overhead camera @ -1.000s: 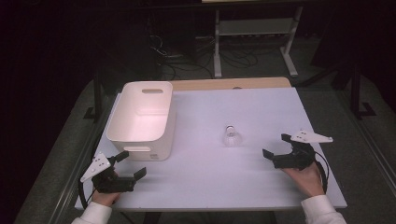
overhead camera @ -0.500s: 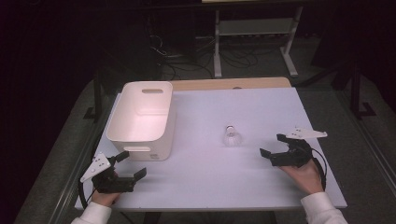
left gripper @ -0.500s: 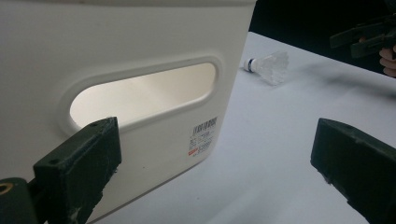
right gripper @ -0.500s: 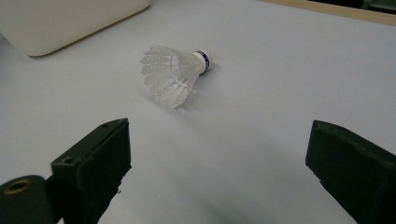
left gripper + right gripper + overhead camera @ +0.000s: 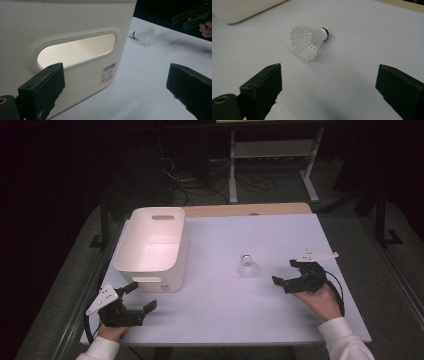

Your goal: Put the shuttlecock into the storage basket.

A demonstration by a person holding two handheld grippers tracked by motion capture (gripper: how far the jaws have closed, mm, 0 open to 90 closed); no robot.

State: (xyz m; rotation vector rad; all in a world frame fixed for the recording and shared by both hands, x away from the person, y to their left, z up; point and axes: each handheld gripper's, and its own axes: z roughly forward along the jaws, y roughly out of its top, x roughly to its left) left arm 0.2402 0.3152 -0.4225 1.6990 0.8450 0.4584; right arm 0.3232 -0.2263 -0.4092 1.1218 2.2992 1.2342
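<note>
Both grippers' jaws released: right gripper (image 5: 291, 272) lined up on shuttlecock (image 5: 248, 266) mid-frame, likely for pickup; left gripper (image 5: 136, 299) idle by bin (image 5: 150, 270).

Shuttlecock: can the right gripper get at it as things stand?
Probably yes. The right gripper is open and points at the shuttlecock, which lies on its side on bare table with nothing between them. The bin stands well off to the side.

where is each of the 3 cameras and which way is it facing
High view: above the person's side, looking forward and down on the white table; both forearms, left gripper and right gripper show.
Left gripper view: faces the white bin handle wall; own open jaws.
Right gripper view: faces the shuttlecock; own open jaws.
All three share the shuttlecock and bin.
</note>
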